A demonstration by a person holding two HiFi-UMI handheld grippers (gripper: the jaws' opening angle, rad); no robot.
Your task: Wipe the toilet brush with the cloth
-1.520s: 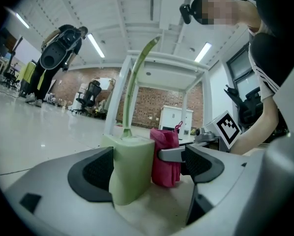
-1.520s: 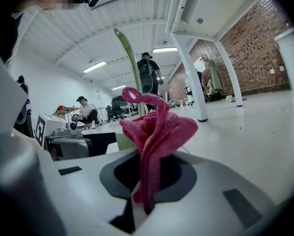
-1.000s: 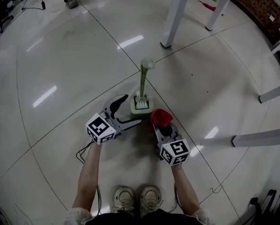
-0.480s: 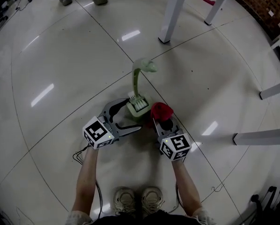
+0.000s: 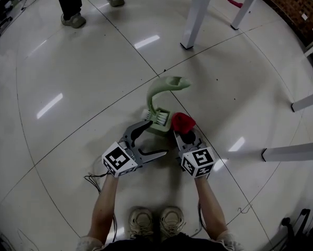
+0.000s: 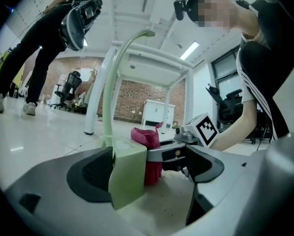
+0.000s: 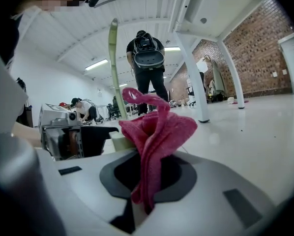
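A pale green toilet brush [image 5: 167,88] stands in its square green holder [image 5: 159,120] on the floor, with its curved handle leaning to the right. My left gripper [image 5: 155,138] is open around the holder. In the left gripper view the holder [image 6: 127,173] rests against the left jaw pad, and the other jaw stands well clear of it. My right gripper [image 5: 185,134] is shut on a bunched red cloth [image 5: 182,122], held right beside the holder. In the right gripper view the cloth [image 7: 157,132] rises from the shut jaws, with the brush handle [image 7: 112,68] behind it.
White table legs [image 5: 196,14] stand at the back, and white bars [image 5: 292,153] lie at the right. A bystander's legs [image 5: 70,4] are at the top left. A thin cable [image 5: 93,179] lies by my left arm. My shoes [image 5: 151,221] are just below the grippers.
The brush handle has gone from upright to leaning right. My left gripper has shifted right, around the holder. The bystander has stepped closer. The right gripper still holds the cloth.
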